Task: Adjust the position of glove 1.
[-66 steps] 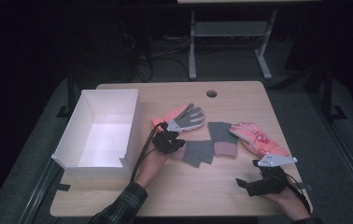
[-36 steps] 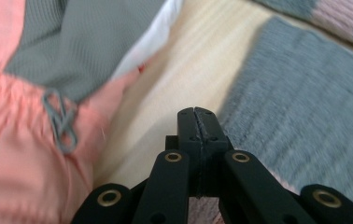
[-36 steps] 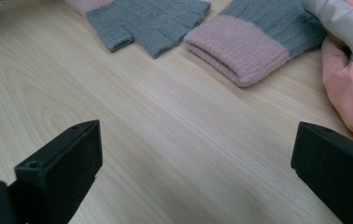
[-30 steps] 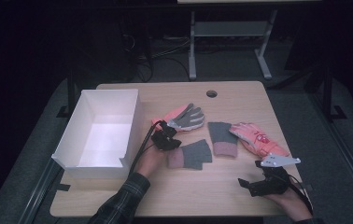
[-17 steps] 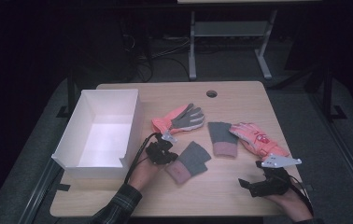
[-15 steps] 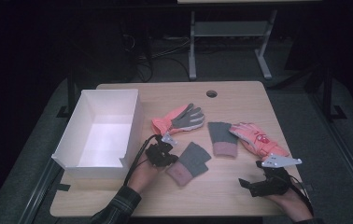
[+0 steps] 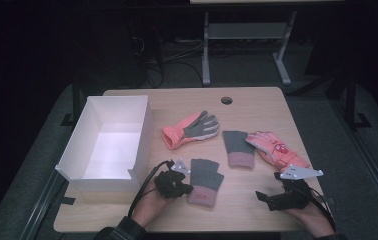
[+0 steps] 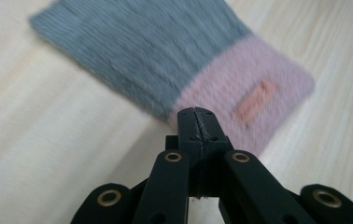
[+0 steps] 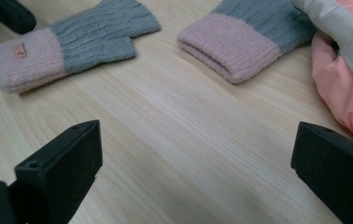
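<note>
A grey knit glove with a pink cuff (image 7: 207,175) (image 8: 165,56) (image 9: 72,42) lies flat at the table's front middle. My left gripper (image 7: 186,189) (image 8: 196,115) is at the corner of that cuff, jaws pressed together on its edge. The matching knit glove (image 7: 237,147) (image 9: 240,37) lies farther back, to the right. Against it rests a pink padded glove (image 7: 276,150) (image 9: 342,70). My right gripper (image 7: 263,196) (image 9: 193,154) stands wide open over bare wood at the front right, with nothing between its jaws.
A white open box (image 7: 139,140) stands at the table's left. Another pink glove with a grey palm (image 7: 192,129) lies mid-table behind the left gripper. The wooden table (image 7: 237,215) has a cable hole (image 7: 226,100) near its far edge.
My left gripper has pulled back toward the front edge, and the grey and pink glove has come with it and turned a little. The right gripper has stayed put.
</note>
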A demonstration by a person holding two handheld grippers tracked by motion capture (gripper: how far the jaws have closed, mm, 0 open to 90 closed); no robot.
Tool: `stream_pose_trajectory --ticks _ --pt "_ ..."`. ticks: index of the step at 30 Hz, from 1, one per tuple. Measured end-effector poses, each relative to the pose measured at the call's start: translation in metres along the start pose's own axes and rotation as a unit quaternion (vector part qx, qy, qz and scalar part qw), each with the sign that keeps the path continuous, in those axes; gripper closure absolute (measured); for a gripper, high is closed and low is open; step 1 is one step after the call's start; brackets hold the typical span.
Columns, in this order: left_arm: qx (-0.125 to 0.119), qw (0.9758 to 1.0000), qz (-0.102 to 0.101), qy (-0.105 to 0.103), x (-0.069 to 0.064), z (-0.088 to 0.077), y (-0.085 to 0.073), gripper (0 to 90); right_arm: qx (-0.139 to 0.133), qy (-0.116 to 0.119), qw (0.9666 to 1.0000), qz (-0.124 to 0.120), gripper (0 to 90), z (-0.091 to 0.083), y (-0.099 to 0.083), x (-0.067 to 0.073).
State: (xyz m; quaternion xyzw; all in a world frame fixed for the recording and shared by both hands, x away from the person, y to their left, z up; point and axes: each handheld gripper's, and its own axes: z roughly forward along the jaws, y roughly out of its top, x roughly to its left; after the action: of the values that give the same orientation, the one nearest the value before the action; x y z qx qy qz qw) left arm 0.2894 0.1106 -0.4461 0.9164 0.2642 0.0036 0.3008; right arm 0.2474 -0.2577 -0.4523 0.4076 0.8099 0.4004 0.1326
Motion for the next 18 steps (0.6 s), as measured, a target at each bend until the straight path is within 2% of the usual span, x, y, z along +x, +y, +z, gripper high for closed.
stream_pose_trajectory --ticks 3,5,8,10,11,12,15,18 --pt "0.004 0.9999 0.009 -0.014 -0.010 0.003 -0.001 89.9 0.000 -0.001 1.0000 -0.003 1.9 0.000 0.000 0.001" --pt "0.006 0.9998 0.015 -0.015 -0.012 0.004 0.000 89.8 0.001 0.000 1.0000 -0.004 1.9 0.001 0.000 0.000" --pt "0.007 0.9992 0.031 -0.023 -0.018 0.008 0.004 89.8 0.001 0.001 1.0000 0.000 1.9 0.001 0.000 0.000" --pt "0.000 0.9990 0.032 -0.030 -0.025 0.012 0.009 89.8 0.001 0.000 1.0000 0.001 1.9 0.001 0.000 0.000" --pt "0.004 0.9986 0.043 -0.031 -0.026 0.013 0.010 89.8 0.002 0.000 1.0000 0.001 1.9 0.001 -0.001 -0.001" --pt "0.002 0.9985 0.042 -0.033 -0.028 0.014 0.012 89.9 0.002 -0.001 1.0000 0.002 1.9 0.001 -0.001 -0.001" --pt "0.002 0.9983 0.049 -0.033 -0.029 0.013 0.014 89.8 0.001 -0.001 1.0000 0.002 1.9 0.001 0.000 -0.001" --pt "-0.015 0.9985 0.051 -0.016 -0.023 0.007 0.016 89.8 0.004 0.001 1.0000 -0.003 1.9 0.001 0.000 0.001"
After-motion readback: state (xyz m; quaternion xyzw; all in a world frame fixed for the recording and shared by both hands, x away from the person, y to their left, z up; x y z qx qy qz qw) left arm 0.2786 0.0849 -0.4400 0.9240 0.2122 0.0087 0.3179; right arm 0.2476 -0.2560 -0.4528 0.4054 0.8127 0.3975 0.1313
